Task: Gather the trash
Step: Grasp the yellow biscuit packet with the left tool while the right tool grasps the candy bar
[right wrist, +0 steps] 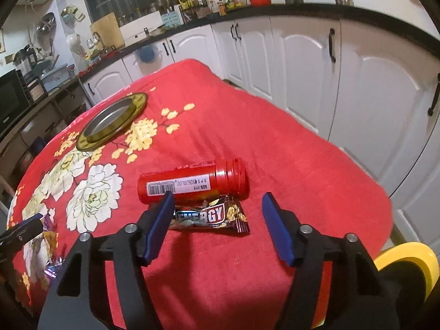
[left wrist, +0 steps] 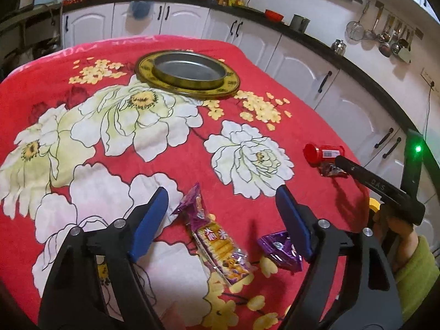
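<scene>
My left gripper (left wrist: 222,206) is open above a long purple-and-yellow snack wrapper (left wrist: 217,244) that lies between its blue pads. A crumpled purple wrapper (left wrist: 280,250) lies by its right finger. My right gripper (right wrist: 217,214) is open over a dark "ENERGY" bar wrapper (right wrist: 211,216). A red plastic bottle (right wrist: 192,184) lies on its side just beyond that wrapper. The bottle (left wrist: 324,152) and the bar wrapper (left wrist: 331,170) also show at the right of the left wrist view. A round gold-rimmed metal tray (left wrist: 189,73) sits empty at the far side of the table.
The table carries a red blanket with white and yellow flowers (left wrist: 137,126). White kitchen cabinets (right wrist: 357,88) with a black counter stand close behind and to the right of the table. A yellow object (right wrist: 407,258) sits at the lower right, off the table edge.
</scene>
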Demonstrator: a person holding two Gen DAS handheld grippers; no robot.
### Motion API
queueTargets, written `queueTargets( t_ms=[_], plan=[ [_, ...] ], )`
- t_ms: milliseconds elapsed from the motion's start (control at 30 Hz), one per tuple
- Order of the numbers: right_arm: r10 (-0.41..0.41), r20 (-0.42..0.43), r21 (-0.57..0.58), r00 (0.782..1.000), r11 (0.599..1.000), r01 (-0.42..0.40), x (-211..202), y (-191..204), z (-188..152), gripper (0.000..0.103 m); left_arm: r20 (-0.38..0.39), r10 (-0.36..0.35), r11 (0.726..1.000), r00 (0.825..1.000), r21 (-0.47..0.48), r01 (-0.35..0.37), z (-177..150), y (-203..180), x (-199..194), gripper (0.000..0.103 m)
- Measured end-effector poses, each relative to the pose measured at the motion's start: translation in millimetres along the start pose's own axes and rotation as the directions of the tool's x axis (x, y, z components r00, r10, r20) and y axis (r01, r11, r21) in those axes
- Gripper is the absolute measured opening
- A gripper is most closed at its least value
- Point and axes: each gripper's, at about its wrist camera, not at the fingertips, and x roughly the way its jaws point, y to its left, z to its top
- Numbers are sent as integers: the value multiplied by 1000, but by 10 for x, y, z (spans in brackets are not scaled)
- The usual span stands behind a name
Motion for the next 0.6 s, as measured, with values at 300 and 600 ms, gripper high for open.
queueTargets(
  t_ms=[300, 600],
  plan=[
    [29, 18, -10, 999, 1000, -29, -19, -9, -139, 39, -51, -1, 999, 999, -34, 0, -37, 59, 139, 63],
    [41, 58, 21, 997, 999, -42, -202, 27, -299, 24, -98, 21, 998, 995, -52, -27, -65, 109, 175, 32]
  ],
)
